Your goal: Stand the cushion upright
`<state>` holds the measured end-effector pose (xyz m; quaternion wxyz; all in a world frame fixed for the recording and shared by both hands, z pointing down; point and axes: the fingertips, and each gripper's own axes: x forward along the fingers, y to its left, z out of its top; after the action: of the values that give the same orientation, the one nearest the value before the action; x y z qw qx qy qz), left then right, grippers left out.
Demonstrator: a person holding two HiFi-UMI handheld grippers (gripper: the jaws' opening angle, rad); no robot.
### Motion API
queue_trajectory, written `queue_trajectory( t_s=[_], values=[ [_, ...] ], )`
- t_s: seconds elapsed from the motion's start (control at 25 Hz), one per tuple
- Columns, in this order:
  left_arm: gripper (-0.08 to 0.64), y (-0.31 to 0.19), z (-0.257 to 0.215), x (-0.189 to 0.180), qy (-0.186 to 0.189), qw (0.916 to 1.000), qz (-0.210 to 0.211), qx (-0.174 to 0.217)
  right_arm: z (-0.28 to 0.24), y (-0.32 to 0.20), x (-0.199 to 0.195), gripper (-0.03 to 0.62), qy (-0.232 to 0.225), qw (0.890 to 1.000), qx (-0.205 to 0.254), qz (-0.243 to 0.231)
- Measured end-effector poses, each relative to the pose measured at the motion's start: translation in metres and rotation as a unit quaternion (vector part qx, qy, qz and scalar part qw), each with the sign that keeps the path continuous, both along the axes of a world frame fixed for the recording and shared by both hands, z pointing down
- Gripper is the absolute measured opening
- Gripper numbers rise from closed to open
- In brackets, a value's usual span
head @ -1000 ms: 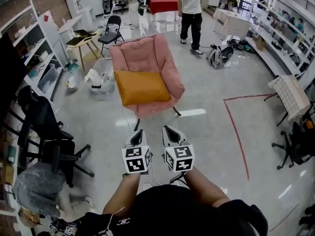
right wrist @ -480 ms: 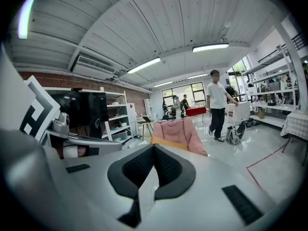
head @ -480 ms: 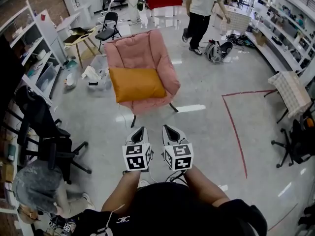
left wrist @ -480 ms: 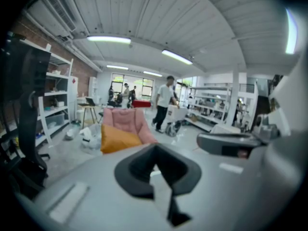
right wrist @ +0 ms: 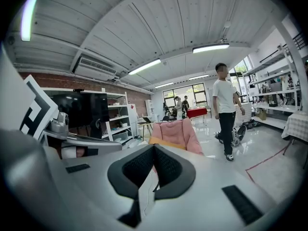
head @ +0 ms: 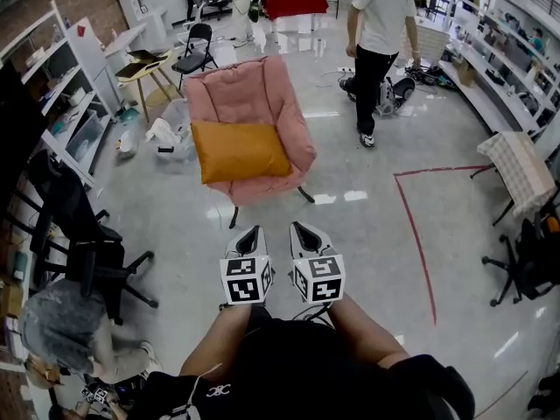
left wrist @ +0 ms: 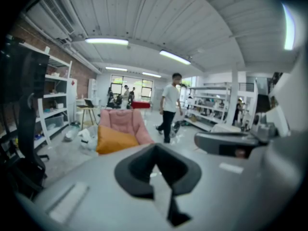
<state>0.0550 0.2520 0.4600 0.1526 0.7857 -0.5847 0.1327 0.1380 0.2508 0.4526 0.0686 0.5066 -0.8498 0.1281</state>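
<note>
The flat orange fabric cushion [head: 241,150] rests across the seat of the pink padded lounge chair [head: 254,103], its long side running from arm to arm and its lower edge at the front of the seat, with the pink backrest rising behind it (from here I cannot tell whether it lies quite flat or leans a little on the backrest). The chair stands on thin dark legs on the glossy grey floor [head: 367,234], well apart from the person holding the tools. The left hand-held gripper [head: 252,232] and the right hand-held gripper [head: 297,228] are held side by side, near each other, both pointing toward the chair. Seen along its own jaws, the left hand-held gripper [left wrist: 155,147] has them pressed together at the tips, gripping nothing, and the right hand-held gripper [right wrist: 153,149] is closed the same way, with the pink chair showing past its tip. A person in a white T-shirt and dark trousers [head: 381,42] is on the floor beyond the chair, to its right. A red tape line [head: 418,234] marks the floor on that side, and a black office chair [head: 83,234] stands on the left by the shelving.
</note>
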Motion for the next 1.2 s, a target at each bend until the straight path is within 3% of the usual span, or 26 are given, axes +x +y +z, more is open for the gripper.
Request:
queue_trajectory(
  t_s=[0.64, 0.92, 1.2],
  values=[
    [-0.003, -0.069, -0.007, 0.005, 0.006, 0.9996, 0.013, 0.023, 0.001, -0.064, 0.008, -0.002, 0.01, 1.0, 0.017, 0.007],
    [-0.003, -0.138, 0.012, -0.015, 0.022, 0.9997, 0.008, 0.012, 0.017, -0.13, -0.014, -0.002, 0.02, 1.0, 0.01, 0.001],
    [-0.003, -0.245, 0.013, -0.049, 0.026, 0.9994, 0.017, 0.012, 0.019, -0.232, -0.05, -0.002, 0.027, 1.0, 0.005, 0.007]
  ],
)
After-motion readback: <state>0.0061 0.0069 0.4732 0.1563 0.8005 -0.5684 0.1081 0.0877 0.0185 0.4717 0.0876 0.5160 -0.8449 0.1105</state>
